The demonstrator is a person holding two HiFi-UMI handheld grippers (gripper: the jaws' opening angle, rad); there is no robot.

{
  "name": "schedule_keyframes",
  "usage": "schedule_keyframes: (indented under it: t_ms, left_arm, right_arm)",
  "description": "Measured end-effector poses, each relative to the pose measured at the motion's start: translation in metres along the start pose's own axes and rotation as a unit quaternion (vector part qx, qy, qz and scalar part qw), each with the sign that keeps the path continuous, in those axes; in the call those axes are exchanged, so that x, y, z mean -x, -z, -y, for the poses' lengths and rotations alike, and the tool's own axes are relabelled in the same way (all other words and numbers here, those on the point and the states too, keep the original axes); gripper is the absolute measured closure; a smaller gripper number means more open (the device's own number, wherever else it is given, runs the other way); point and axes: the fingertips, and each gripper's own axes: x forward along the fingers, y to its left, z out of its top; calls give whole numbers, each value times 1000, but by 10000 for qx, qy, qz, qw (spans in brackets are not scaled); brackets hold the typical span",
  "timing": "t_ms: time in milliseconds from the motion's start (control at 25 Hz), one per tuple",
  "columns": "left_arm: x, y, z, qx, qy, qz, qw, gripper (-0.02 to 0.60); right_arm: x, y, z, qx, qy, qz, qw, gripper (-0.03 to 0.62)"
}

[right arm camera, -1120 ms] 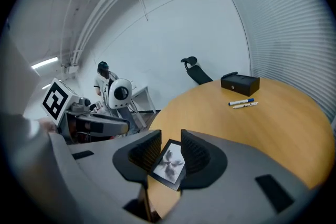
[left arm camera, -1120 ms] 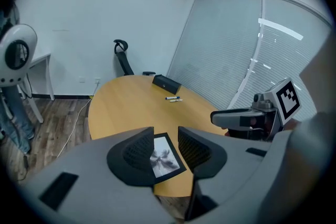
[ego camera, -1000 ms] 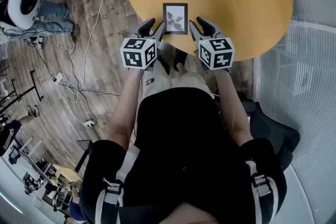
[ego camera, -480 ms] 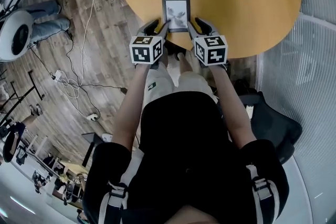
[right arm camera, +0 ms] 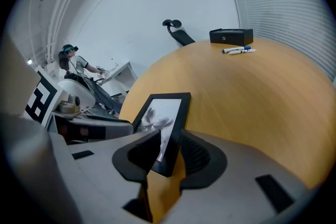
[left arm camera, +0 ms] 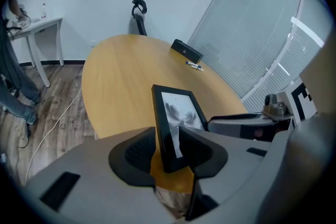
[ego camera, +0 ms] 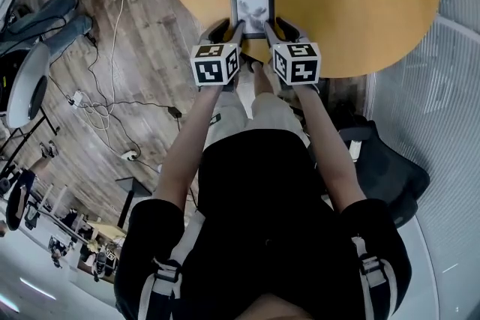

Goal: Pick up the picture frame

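Observation:
A black picture frame [ego camera: 252,7] with a grey flower print lies flat near the front edge of the round wooden table [ego camera: 352,4]. My left gripper [ego camera: 228,31] is open, and the frame's near left corner [left arm camera: 167,136] sits between its jaws with a gap beside it. My right gripper [ego camera: 279,28] is also open around the near right corner [right arm camera: 167,144]. Neither pair of pads presses on the frame. In each gripper view the other gripper shows beyond the frame. The frame's lowest edge is hidden behind the jaws.
Two markers [right arm camera: 237,50] and a black box [right arm camera: 231,35] lie at the table's far side. An office chair [left arm camera: 138,12] stands beyond it. Cables [ego camera: 105,86] run over the wood floor at left. A dark chair [ego camera: 386,168] is at my right. A person [right arm camera: 71,60] stands by a white desk.
Both grippers came down and drew closer together at the table's front edge. Their jaws, earlier beside and short of the frame, now straddle its two near corners.

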Motion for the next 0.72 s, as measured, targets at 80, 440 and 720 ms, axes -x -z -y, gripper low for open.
schedule_keyframes:
  t_ms: [80,440,720]
  left_arm:
    - [-3,0,1,-16,-14,10,10000,433]
    - [-13,-5,1,-41,6,-10,10000,451]
    - [-11,-7,0,-16,-25,-25,10000,476]
  right_arm:
    - [-4,3,2,-1,51,-28,10000,470]
    - [-13,4,9,-141,141,-75,9998,480]
    - [-12,2,10,-220,144,-71,9996,485]
